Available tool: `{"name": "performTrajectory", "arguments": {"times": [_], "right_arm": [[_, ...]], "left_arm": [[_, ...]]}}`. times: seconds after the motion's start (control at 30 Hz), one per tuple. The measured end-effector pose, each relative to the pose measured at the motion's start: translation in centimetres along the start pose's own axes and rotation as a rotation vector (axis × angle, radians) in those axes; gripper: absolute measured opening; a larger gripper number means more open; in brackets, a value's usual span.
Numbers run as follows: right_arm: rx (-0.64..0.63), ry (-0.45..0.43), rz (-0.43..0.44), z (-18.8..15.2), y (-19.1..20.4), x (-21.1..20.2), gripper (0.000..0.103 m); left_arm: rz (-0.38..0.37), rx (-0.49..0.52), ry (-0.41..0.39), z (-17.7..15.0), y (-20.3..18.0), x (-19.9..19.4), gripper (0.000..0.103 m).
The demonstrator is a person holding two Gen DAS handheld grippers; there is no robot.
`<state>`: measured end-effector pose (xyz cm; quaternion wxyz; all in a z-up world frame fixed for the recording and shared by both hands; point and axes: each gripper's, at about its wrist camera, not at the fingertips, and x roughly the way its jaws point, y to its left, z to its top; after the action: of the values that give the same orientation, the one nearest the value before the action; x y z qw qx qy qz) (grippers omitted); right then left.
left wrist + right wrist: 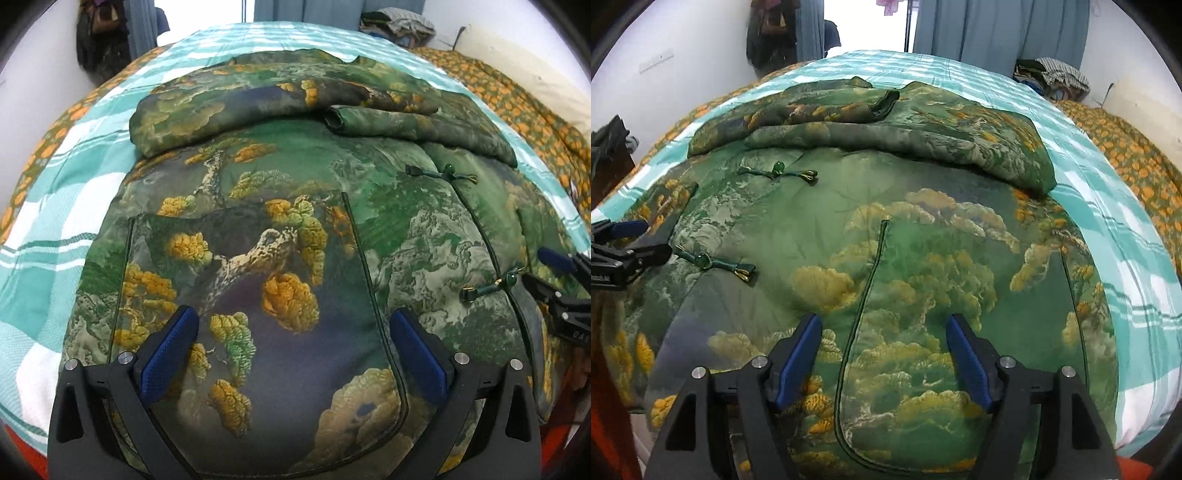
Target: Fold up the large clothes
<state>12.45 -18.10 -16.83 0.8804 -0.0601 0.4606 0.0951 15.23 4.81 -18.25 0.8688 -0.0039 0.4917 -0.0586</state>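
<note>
Bed: teal-and-white checked cover (55,229) under everything
Jacket (295,206): green padded, front up, long axis running away from cameras, hem nearest, both sleeves (886,144) folded across the chest
Left gripper (293,350): jaws apart, empty
Right gripper (884,354): jaws apart, empty

Under my work lies a bed sheet (44,280) in teal and white checks, and past its edges on both sides I see an orange-flowered cover (1137,155). At the far right corner of the bed I can make out a heap of crumpled clothes (1052,79) against the white wall (517,40). Blue-grey curtains (997,26) hang either side of a bright opening ahead of me. Dark bags or coats (99,40) hang on the wall to the far left; which, I cannot tell
</note>
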Motion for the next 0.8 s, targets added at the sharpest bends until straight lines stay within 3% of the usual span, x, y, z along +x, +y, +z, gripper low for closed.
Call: {"name": "performTrajectory", "arguments": {"times": [0.8], "right_arm": [[0.01, -0.031, 0.004, -0.7, 0.1, -0.3, 0.075]], "left_arm": [[0.026, 0.005, -0.025, -0.8, -0.2, -0.2, 0.102]]}}
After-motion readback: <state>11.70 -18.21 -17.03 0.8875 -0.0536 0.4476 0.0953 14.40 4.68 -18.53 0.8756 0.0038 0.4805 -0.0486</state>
